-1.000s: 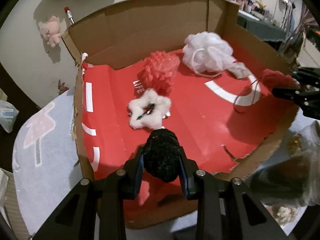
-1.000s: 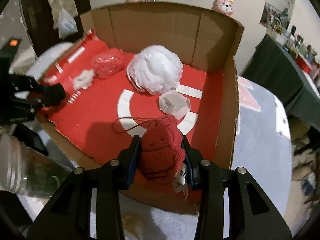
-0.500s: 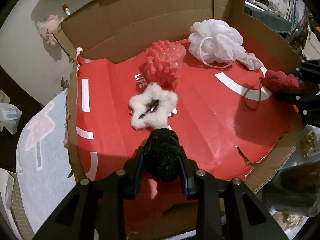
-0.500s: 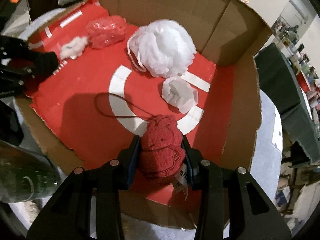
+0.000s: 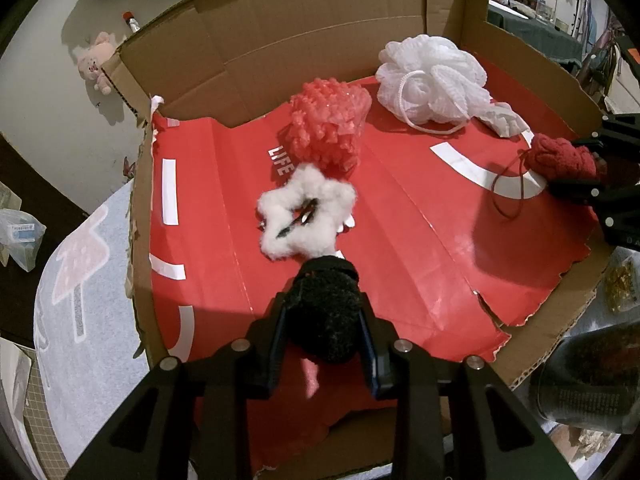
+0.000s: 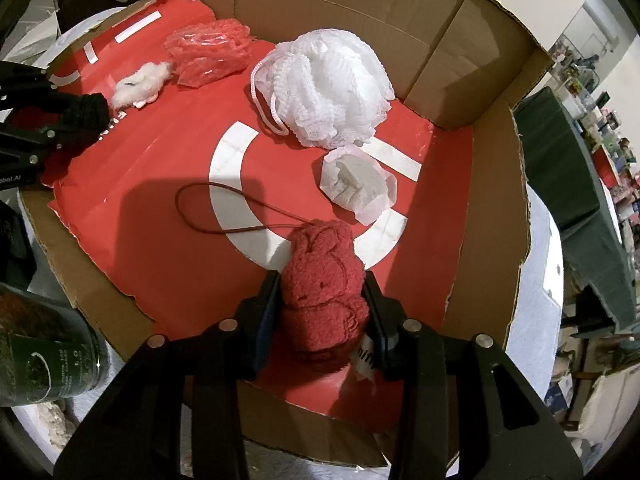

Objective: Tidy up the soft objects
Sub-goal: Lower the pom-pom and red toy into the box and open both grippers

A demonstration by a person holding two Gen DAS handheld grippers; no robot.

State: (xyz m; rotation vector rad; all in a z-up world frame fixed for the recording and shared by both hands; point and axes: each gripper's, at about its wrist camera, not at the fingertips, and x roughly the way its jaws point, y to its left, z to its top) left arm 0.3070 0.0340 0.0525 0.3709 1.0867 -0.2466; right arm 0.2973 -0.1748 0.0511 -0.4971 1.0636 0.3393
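My left gripper [image 5: 324,316] is shut on a black fuzzy soft object [image 5: 325,312], held low over the near left part of the red-lined cardboard box [image 5: 312,40]. My right gripper [image 6: 322,300] is shut on a red fuzzy plush [image 6: 322,292] with a thin red cord [image 6: 208,216] trailing onto the box floor; it also shows in the left wrist view [image 5: 560,158]. Inside the box lie a white fluffy scrunchie [image 5: 306,210], a red mesh puff [image 5: 328,132], a white bath pouf [image 5: 432,80] and a white crumpled cap [image 6: 358,184].
The box has tall cardboard walls at the back and right [image 6: 496,184] and a torn low front edge [image 5: 520,320]. A dark green bottle [image 6: 36,352] stands outside the front edge. A pale rug [image 5: 72,288] lies left of the box.
Both grippers have moved forward and lower into the box with their objects still held. The red plush's cord now lies spread on the box floor.
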